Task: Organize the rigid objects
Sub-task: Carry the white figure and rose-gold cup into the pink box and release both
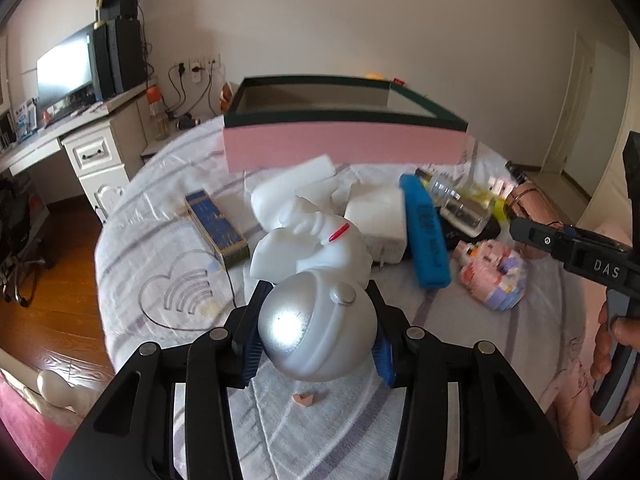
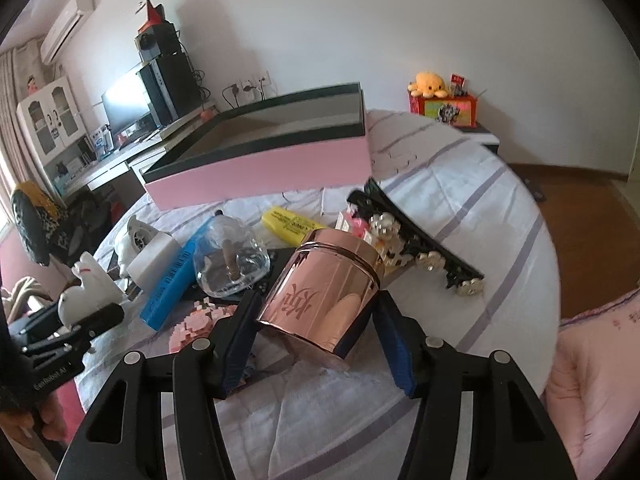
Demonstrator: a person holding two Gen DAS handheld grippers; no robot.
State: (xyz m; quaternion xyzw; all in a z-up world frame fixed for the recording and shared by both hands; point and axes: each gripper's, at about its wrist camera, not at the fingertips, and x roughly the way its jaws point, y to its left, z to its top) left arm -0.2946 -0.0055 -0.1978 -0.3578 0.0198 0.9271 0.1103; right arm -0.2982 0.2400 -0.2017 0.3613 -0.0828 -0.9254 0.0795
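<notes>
We hold two things at once, and both can slip. The left gripper [image 1: 316, 334] is clenched on a silver-headed white figurine [image 1: 316, 280], low in the centre of the left wrist view; the pads press only on its round, smooth head, so we judge the body may swing or roll out if we tilt it. The right gripper [image 2: 316, 320] grasps a rose-gold jar [image 2: 326, 286] in the lower centre of the right wrist view. The jar leans to the left between the pads and its mirror-like wall gives little friction, so it may turn or drop on the way to the pink box [image 2: 260, 168], which stands open in the upper middle. The bed cover [image 2: 460, 208] is crowded: a glass bottle [image 2: 230, 262] and a blue case [image 2: 176, 276] lie just beside the jar and could be knocked.
</notes>
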